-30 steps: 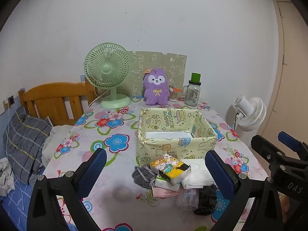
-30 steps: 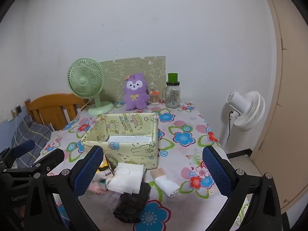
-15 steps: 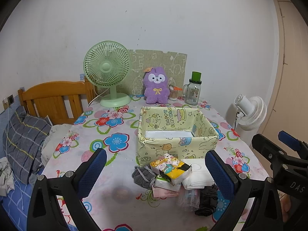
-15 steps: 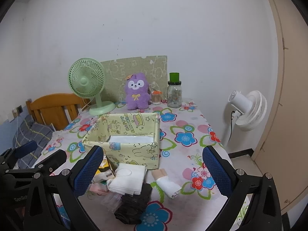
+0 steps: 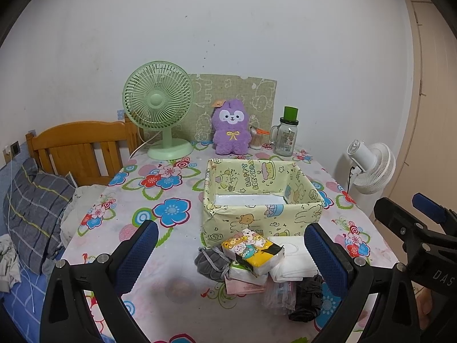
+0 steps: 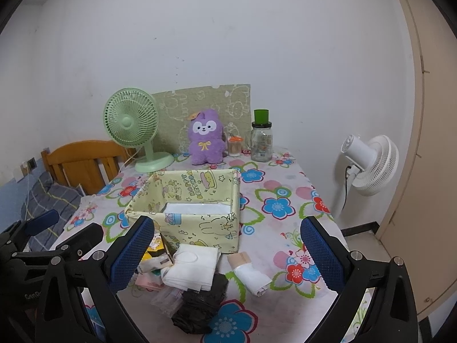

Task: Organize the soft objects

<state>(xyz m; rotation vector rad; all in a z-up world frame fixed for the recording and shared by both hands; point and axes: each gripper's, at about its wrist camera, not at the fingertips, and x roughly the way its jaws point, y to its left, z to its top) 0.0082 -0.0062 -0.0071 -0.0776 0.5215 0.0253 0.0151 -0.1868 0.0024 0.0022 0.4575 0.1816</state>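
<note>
The soft things point(image 5: 257, 268) lie in a loose heap on the flowered tablecloth point(image 5: 160, 200), just in front of the near wall of the yellow box point(image 5: 261, 217), which stands open at the top with something white lying flat in its bottom. In the heap, seen from the left wrist view, a yellow tissue pack point(image 5: 252, 250) sits on top of a second white pack and a pink one; a grey knitted piece point(image 5: 210, 263) touches it on one side, a folded white cloth point(image 5: 291, 260) on the other, and a crumpled black bag point(image 5: 307, 300) and a clear packet lie nearest the camera. The right wrist view adds a small white and tan roll point(image 6: 248, 271), apart from the heap. The left claw point(image 5: 228, 253) and the right claw point(image 6: 228, 253) both hang above the near edge of the table with their blue pads spread wide, holding nothing. All of these things look light and will give under the pads. The tissue packs should keep their shape best, so a pinch across the short sides of the top pack seems the safest first hold. The wrappers may be slick, and a squeeze that is too shallow could let one slip. The cloth and the grey piece will sag and unfold, so they are better taken deep across a folded edge or a bunched middle. The black bag will likely crush and trail; lifting it may drag the clear packet along.
</note>
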